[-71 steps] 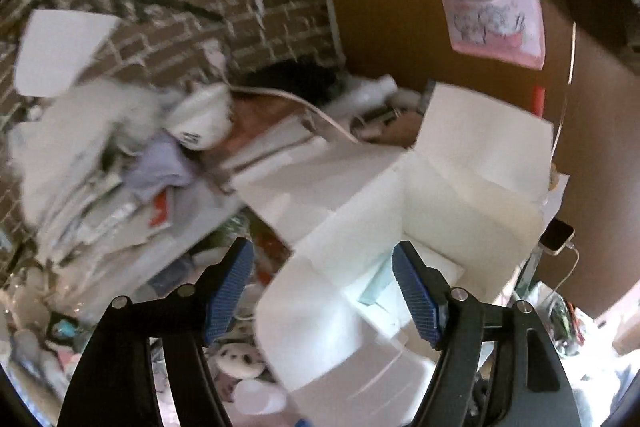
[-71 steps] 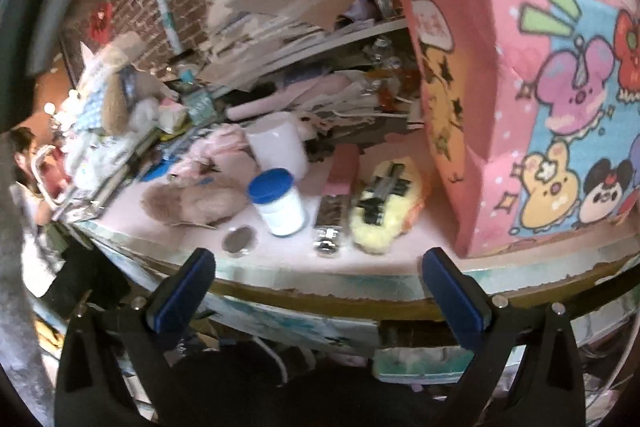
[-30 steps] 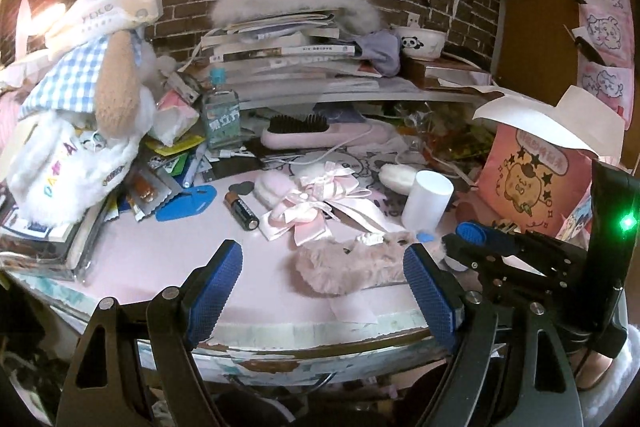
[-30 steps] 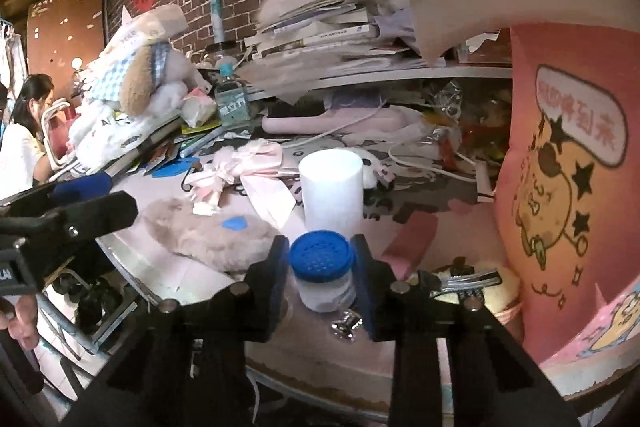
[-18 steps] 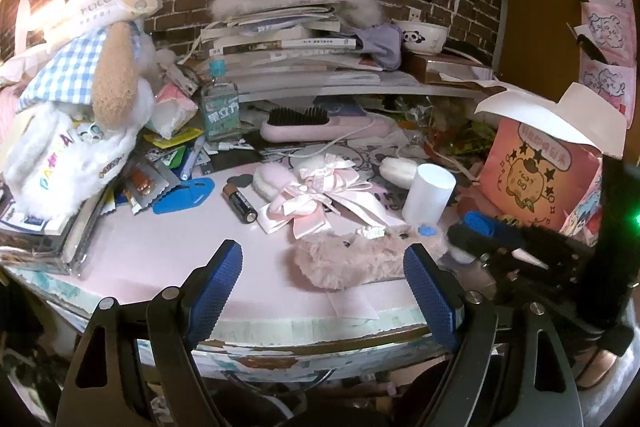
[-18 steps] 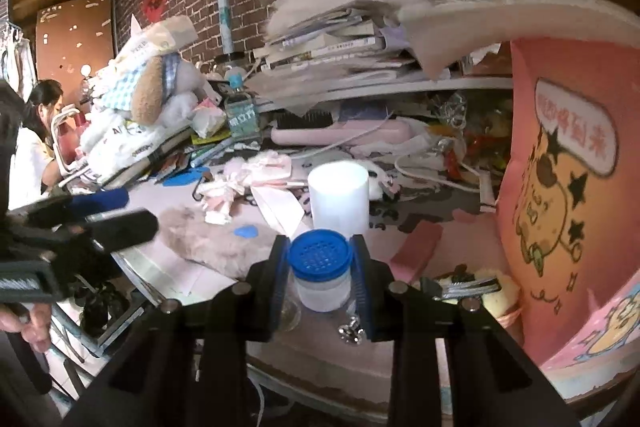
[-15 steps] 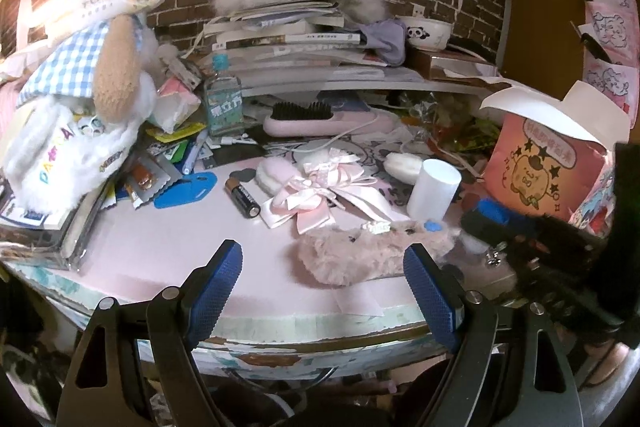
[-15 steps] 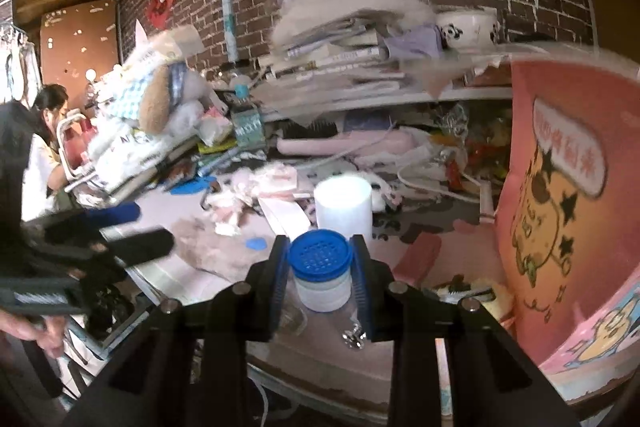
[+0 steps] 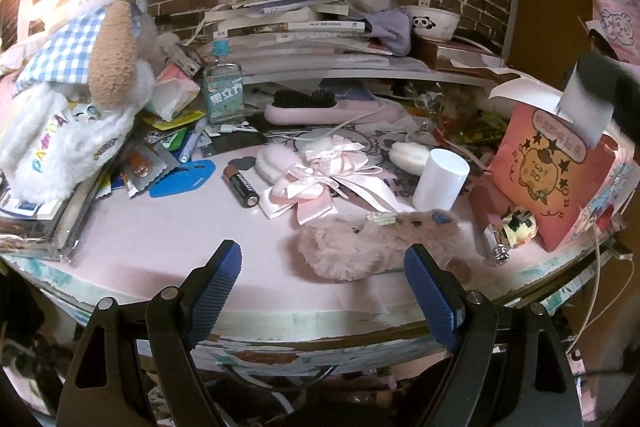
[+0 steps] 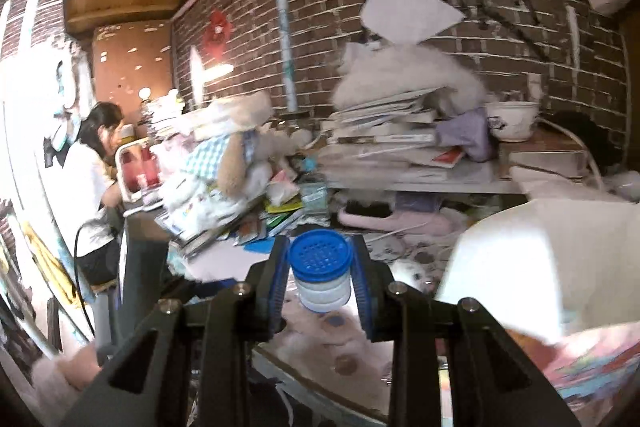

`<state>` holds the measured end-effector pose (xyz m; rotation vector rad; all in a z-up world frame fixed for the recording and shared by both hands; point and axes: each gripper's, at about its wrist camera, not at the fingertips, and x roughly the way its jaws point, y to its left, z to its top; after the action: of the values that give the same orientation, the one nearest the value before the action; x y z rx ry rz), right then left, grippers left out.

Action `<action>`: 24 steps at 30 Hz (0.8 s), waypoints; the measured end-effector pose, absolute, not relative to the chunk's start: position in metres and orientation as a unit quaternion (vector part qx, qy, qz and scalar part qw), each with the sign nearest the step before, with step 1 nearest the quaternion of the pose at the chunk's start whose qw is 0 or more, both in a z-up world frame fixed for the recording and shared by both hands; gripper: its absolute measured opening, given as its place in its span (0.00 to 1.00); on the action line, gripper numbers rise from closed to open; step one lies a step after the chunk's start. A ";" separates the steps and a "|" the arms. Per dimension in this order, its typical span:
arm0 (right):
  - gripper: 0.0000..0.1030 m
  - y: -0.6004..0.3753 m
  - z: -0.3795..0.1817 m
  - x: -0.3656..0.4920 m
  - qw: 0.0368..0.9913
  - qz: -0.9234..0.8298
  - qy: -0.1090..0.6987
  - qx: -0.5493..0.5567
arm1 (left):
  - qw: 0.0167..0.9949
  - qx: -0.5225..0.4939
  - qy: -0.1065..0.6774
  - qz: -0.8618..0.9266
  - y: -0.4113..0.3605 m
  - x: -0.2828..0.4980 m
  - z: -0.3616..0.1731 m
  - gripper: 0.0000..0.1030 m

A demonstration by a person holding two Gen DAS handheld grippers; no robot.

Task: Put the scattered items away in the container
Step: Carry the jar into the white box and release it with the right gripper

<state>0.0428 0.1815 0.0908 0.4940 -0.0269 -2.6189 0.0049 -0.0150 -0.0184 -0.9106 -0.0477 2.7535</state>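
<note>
I have the blue-lidded jar point(image 10: 320, 275) clamped between the pads of my right gripper point(image 10: 320, 287), lifted clear above the pink table point(image 9: 160, 235), so the carry to the container is the step in hand. The pink cartoon box point(image 9: 560, 179) sits at the table's right end, and next I judge I must swing the jar over its mouth and let go. Its white flap point(image 10: 520, 259) juts up close on my right and could catch the jar. My left gripper point(image 9: 324, 283) hangs wide open and empty at the table's near edge, just short of the fluffy pink pouch point(image 9: 368, 247). Battery point(image 9: 242, 185), ribbon bow point(image 9: 316, 183) and white cup point(image 9: 440, 183) wait untidied
</note>
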 end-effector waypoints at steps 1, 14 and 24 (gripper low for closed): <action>0.26 0.191 0.097 0.042 0.224 -0.957 -0.013 0.183 | 0.121 -0.312 -0.016 0.942 -0.014 0.004 -0.018 0.79; 0.26 0.311 0.136 0.014 0.039 -0.972 -0.034 0.231 | 0.132 -0.314 -0.010 0.940 -0.003 0.002 -0.018 0.79; 0.26 0.346 0.103 -0.041 -0.008 -0.932 -0.007 0.362 | 0.137 -0.318 -0.003 0.938 0.002 0.001 -0.020 0.79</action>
<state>-0.0408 0.3458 0.1027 1.1418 -0.0235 -2.9438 0.0015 0.0022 -0.0199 -0.9210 -0.0089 2.7150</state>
